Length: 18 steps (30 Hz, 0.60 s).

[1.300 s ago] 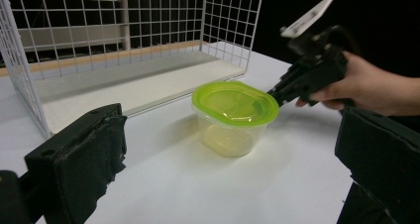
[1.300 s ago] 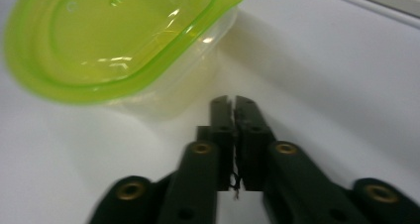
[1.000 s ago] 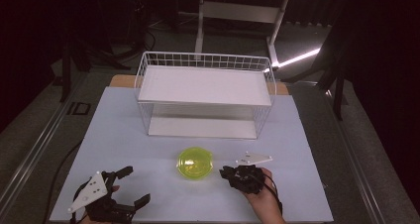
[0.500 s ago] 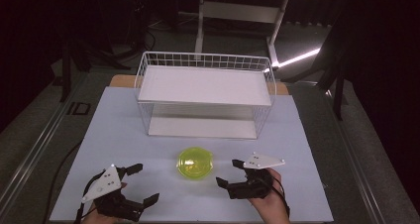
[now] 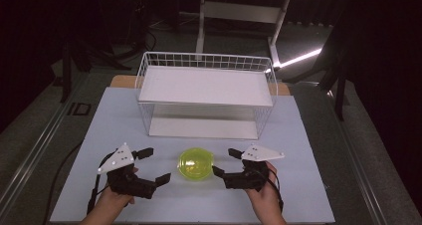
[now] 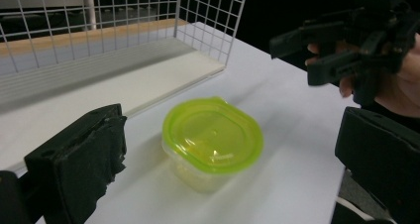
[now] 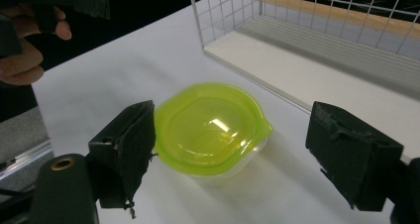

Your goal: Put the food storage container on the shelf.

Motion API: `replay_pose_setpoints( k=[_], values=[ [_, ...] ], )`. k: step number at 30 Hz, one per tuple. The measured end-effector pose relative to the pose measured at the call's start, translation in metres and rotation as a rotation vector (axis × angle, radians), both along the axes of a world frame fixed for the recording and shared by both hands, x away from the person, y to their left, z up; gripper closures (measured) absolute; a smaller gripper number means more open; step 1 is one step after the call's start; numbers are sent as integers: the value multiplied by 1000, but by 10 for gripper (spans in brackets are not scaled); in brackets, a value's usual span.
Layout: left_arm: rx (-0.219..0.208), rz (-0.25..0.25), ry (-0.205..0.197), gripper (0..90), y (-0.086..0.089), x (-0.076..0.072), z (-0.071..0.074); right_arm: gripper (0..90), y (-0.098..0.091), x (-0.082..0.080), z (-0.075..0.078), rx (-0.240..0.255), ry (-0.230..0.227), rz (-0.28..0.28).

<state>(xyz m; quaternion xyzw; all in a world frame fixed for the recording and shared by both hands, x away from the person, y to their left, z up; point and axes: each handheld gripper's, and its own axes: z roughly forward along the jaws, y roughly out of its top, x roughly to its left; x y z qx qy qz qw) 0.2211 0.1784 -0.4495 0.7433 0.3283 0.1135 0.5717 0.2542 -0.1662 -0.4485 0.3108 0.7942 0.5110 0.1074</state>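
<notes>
While both tongs flank the tub (image 5: 196, 165), the step reads as approach, pre-grasp; nothing held yet.

Item 1 – tub: small clear container w/ yellow-green lid (image 6: 213, 135), lid seated. Sits on the white table (image 5: 308, 150), in front of the rack (image 5: 206, 93), apart from it. Contents: looks empty through the clear wall, but can't tell for sure.

Item 2 – left gripper (image 5: 151, 166): left of tub, near, not touching. Jaws wide apart, pointing at tub; left gripper view has the tub centred between them.

Item 3 – right gripper (image 5: 226, 162): right of tub, just beside it. Jaws wide apart; right gripper view shows one jaw close to the lid rim, contact not clear.

Item 4 – rack: white wire basket-shelf behind tub, two white boards, upper and lower. Both boards bare.

Next move, est.: close one gripper across tub body or lid rim, other steadies. Needs jaws low enough to catch the wall below the lid lip; lid is slick, so a square grip. If tub goes to rack, lower board is the nearer slot.
</notes>
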Motion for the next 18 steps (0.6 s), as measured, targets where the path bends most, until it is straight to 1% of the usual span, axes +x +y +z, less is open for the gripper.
replay_pose_setpoints(
  k=[2,4,6,8,10,11,12,13,14,15,16,17,18],
  values=[
    [-2,4,3,4,-3,6,-1,187,4,2,-2,-21,2,-2],
    [-19,3,15,4,-6,12,-3,187,7,4,-4,-31,9,-13],
    [-24,-7,36,4,-8,17,-5,188,9,6,-6,-36,34,-41],
    [-11,-7,41,4,-11,22,-8,187,10,9,-9,-37,58,-49],
    [21,4,58,4,-16,28,-13,141,13,12,-12,-33,76,-61],
    [28,10,62,4,-17,29,-14,135,14,16,-14,-19,90,-78],
    [30,17,67,4,-18,30,-15,136,15,17,-16,-3,97,-77],
    [23,19,79,4,-19,33,-17,136,15,18,-17,4,108,-71],
    [13,17,102,4,-20,36,-20,137,17,20,-18,3,115,-81],
    [15,22,115,4,-21,37,-21,144,18,22,-20,0,116,-83],
    [15,22,115,4,-21,37,-21,144,18,22,-20,0,116,-83],
    [19,29,150,4,-24,42,-27,150,19,23,-22,-3,121,-81],
    [18,35,160,5,-25,43,-29,224,21,26,-26,6,147,-95]
  ],
)
